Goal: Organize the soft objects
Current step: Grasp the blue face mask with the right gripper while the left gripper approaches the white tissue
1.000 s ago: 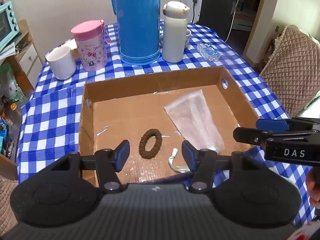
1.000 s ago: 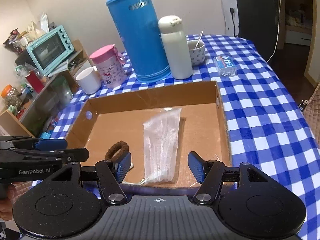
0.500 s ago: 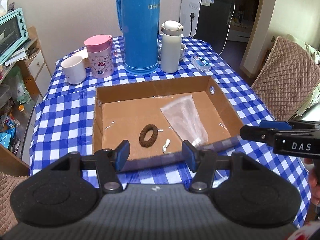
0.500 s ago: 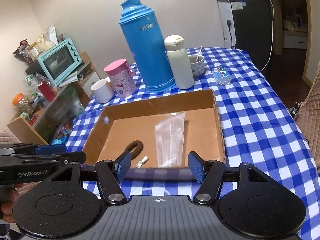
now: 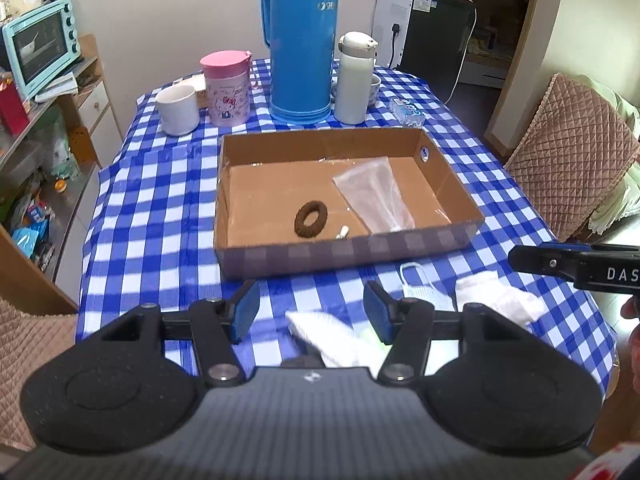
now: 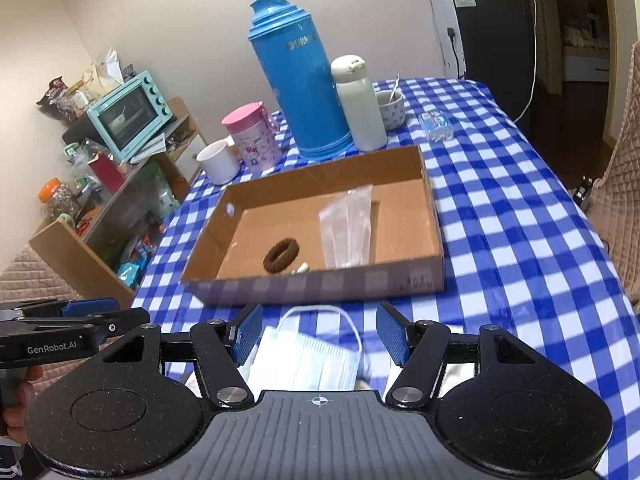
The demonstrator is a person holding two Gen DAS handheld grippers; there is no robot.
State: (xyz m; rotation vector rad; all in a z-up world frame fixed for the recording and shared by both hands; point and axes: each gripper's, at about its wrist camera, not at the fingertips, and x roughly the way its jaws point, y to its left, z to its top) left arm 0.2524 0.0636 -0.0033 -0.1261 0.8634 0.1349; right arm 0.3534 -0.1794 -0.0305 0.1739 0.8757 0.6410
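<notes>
Matt brown cardboard box (image 5: 344, 256) on a smooth checked tablecloth (image 5: 152, 208); glossy blue plastic flask (image 5: 302, 40).

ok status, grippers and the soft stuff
Left gripper and right gripper open, empty. Hair tie and plastic bag in box. Face mask, white cloths on table. Nothing blocking.

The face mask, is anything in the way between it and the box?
Only the cardboard box's own near wall stands between it and the face mask on the tablecloth. The open right gripper would have to lift the mask over it.
</notes>
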